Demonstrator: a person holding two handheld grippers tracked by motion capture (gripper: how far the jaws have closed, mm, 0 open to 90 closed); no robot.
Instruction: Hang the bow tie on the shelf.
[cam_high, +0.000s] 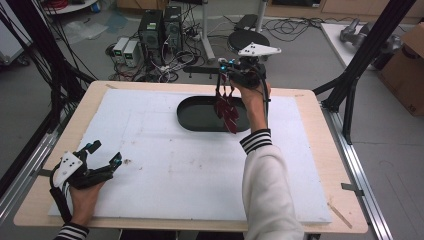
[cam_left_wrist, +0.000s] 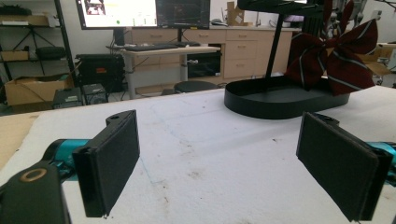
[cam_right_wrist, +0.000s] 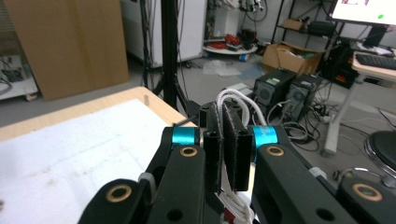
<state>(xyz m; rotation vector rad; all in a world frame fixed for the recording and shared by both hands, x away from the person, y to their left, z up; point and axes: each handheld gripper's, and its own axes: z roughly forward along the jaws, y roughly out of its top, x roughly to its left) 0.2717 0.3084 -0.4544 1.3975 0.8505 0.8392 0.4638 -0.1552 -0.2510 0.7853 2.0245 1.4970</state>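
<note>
Right gripper (cam_high: 226, 89) held above the far side of the tabletop (cam_high: 320, 165), its jaws closed on a white elastic band (cam_right_wrist: 236, 100) from which a dark red striped bow (cam_high: 227, 109) hangs over a black oval tray (cam_high: 192, 115). In the left gripper view the bow (cam_left_wrist: 334, 63) appears to dangle just above the tray (cam_left_wrist: 275, 100), though whether its lower tip touches the tray cannot be told. Left gripper (cam_high: 102, 160) resting at the near left corner of the white foam mat (cam_high: 165, 165), well apart from the bow, its jaws wide open with nothing between them. Risks, as judged: the thin band could slip from the pads if the hand swings, dropping the bow outside the tray; the hanging tails could catch the tray rim and drag it. A black stand (cam_left_wrist: 275, 44) rises just behind the tray and may obstruct the bow. Computer towers (cam_high: 160, 30) and loose cables (cam_high: 177, 62) lie on the floor beyond.
</note>
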